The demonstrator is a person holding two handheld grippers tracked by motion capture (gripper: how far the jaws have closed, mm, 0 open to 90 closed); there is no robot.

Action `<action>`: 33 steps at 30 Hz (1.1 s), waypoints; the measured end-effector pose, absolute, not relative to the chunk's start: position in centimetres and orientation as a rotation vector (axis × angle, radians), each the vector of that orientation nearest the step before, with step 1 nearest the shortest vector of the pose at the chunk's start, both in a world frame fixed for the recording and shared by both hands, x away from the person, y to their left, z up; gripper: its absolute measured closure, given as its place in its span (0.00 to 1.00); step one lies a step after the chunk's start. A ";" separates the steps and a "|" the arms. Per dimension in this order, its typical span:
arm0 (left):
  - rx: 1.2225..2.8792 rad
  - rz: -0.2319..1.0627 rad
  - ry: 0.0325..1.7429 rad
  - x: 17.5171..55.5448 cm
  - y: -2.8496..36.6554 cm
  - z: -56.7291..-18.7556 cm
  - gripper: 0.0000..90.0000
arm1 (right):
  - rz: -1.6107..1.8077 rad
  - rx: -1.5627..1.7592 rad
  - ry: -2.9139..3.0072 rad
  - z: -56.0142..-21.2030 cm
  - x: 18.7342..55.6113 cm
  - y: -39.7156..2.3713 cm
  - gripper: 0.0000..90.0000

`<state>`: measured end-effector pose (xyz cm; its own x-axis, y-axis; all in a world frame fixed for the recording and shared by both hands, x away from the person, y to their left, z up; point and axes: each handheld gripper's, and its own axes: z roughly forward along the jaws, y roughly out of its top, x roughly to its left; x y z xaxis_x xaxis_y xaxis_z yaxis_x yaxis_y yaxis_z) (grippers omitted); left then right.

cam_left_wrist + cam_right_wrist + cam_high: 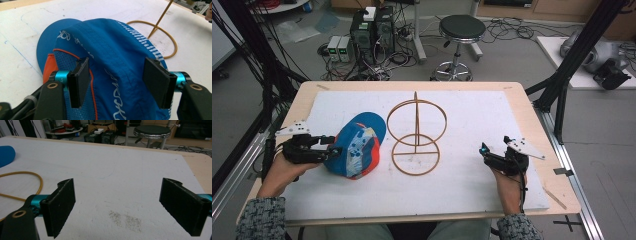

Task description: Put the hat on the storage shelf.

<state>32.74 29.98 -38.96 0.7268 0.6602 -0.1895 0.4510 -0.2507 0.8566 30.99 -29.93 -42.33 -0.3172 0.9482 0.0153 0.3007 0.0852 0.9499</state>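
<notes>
Cap (117, 60) flat on bench (492, 200), straddled by open left hand-held gripper (117, 82), ungripped; wire stand (416, 132) bare. Right hand-held gripper (127, 207) open, idle, empty.

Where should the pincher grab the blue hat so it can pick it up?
Probably the soft crown of the cap, from the back end, away from the brim. The left gripper already has its open jaws on either side of that cloth ridge. The fabric bunches, so the pads can pinch it, while the flat brim lies on the white mat.
</notes>
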 end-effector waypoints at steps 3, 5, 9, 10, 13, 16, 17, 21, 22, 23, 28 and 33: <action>1.904 0.245 0.862 32.8 29.9 -39.1 0.48 | 1.249 1.248 1.708 -42.3 31.0 -29.9 0.14; 1.918 0.237 0.866 32.9 29.9 -39.2 0.51 | 1.247 1.248 1.709 -42.3 31.0 -30.0 0.14; 1.919 0.235 0.862 32.9 29.8 -39.3 0.59 | 1.245 1.244 1.712 -42.4 31.0 -30.0 0.14; 1.918 0.236 0.858 32.9 29.8 -39.2 0.62 | 1.244 1.243 1.713 -42.4 31.0 -30.0 0.14; 1.909 0.238 0.858 32.9 29.7 -39.2 0.70 | 1.244 1.243 1.713 -42.4 31.1 -30.0 0.14; 1.889 0.236 0.853 32.8 29.7 -39.1 0.76 | 1.246 1.247 1.719 -42.4 31.1 -29.9 0.14; 1.879 0.242 0.851 32.8 29.7 -39.0 0.81 | 1.246 1.247 1.719 -42.4 31.1 -29.9 0.14; 1.846 0.257 0.850 32.7 29.8 -38.8 0.88 | 1.242 1.246 1.724 -42.5 31.1 -29.9 0.14; 1.836 0.256 0.849 32.7 29.8 -38.7 0.91 | 1.242 1.246 1.724 -42.5 31.1 -29.9 0.14; 1.836 0.256 0.849 32.7 29.8 -38.7 0.95 | 1.241 1.247 1.724 -42.5 31.1 -29.9 0.14; 1.767 0.274 0.829 32.5 29.7 -38.5 0.98 | 1.242 1.250 1.727 -42.5 31.2 -30.0 0.14; 1.676 0.292 0.819 32.2 29.7 -38.1 0.99 | 1.243 1.255 1.731 -42.5 31.2 -30.0 0.14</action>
<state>32.25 29.67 -38.14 0.7218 0.6521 -0.2318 0.3579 -0.0651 0.9315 31.19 -29.95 -42.49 -0.3248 0.9455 0.0215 0.3226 0.0894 0.9423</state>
